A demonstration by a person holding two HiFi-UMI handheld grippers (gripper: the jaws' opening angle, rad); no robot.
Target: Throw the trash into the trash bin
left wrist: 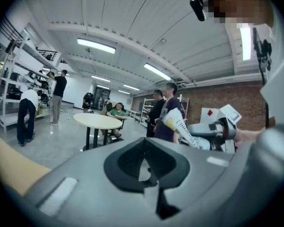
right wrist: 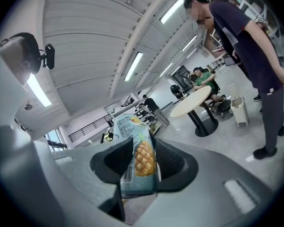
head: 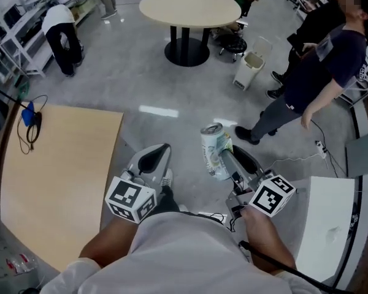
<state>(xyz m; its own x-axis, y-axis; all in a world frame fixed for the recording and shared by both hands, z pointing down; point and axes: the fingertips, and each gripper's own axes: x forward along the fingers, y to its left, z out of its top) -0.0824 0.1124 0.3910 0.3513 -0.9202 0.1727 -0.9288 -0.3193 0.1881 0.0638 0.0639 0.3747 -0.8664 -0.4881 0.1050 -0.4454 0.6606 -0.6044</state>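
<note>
A crumpled drink can [head: 213, 146] with a pineapple picture [right wrist: 138, 159] is held upright over the grey floor, and my right gripper [head: 224, 159] is shut on it. The can fills the space between the right jaws [right wrist: 139, 174] and juts out past them. To its left, my left gripper [head: 157, 157] is shut with nothing in it, its dark pads meeting [left wrist: 144, 167]. The can [left wrist: 179, 126] also shows at the right of the left gripper view. A small white trash bin [head: 250, 68] stands far ahead on the floor beside the round table [head: 190, 8], also visible in the right gripper view [right wrist: 239, 110].
A person in dark clothes [head: 319, 72] stands at the right, close to the bin. Another person sits behind the round table, and one bends at the shelves [head: 61, 32] far left. A wooden table [head: 55, 176] lies at my left, a white table [head: 328, 225] at my right.
</note>
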